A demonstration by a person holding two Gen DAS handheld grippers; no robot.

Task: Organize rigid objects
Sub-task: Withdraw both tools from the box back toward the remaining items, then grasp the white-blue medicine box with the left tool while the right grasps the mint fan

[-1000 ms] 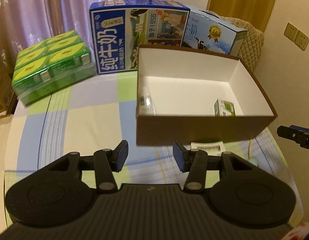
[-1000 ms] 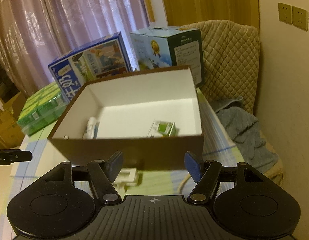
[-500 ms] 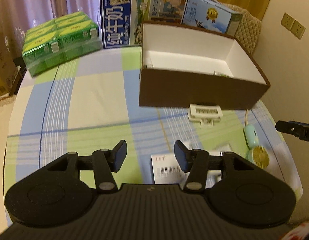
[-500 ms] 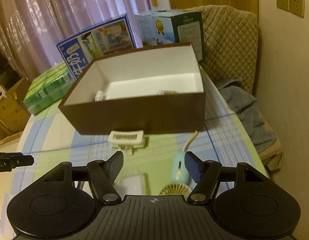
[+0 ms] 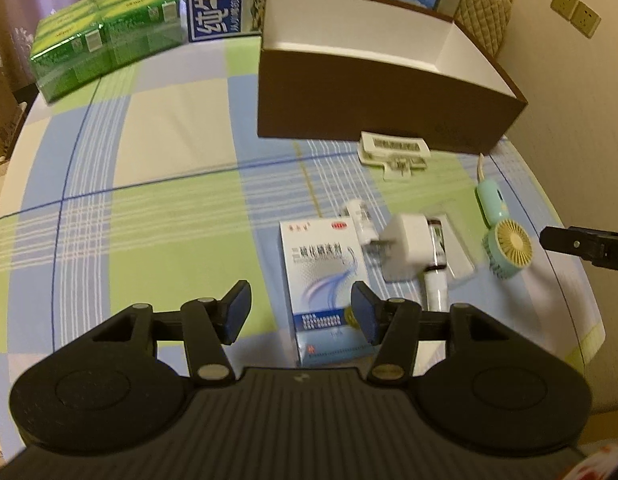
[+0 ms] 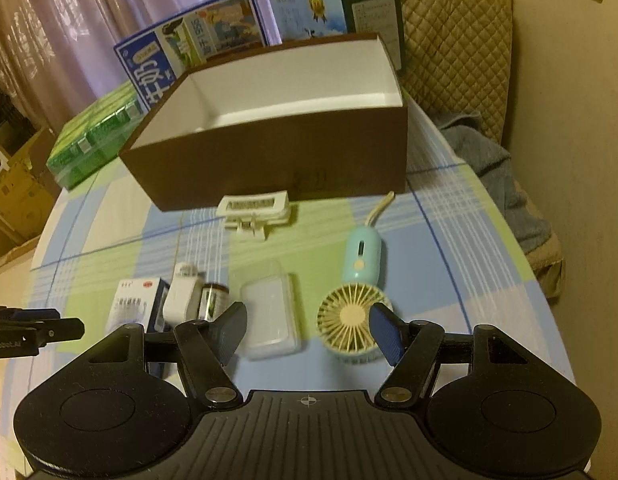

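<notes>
Left wrist view: the left gripper (image 5: 300,312) has been spreading, empty, over the medicine box (image 5: 325,280). Right gripper (image 6: 307,334) spread above the little fan (image 6: 351,322), ready to grab for the brown box (image 6: 269,160).

One brown box (image 5: 373,108), three cartons, one fan (image 6: 355,320).

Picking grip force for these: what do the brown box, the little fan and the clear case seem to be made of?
Brown box: likely matte cardboard, with thin flat walls and a white lining. Little fan: smooth mint plastic, apparently, with moulded cream blades. Clear case: frosted translucent plastic, probably hard, with rounded edges.
</notes>
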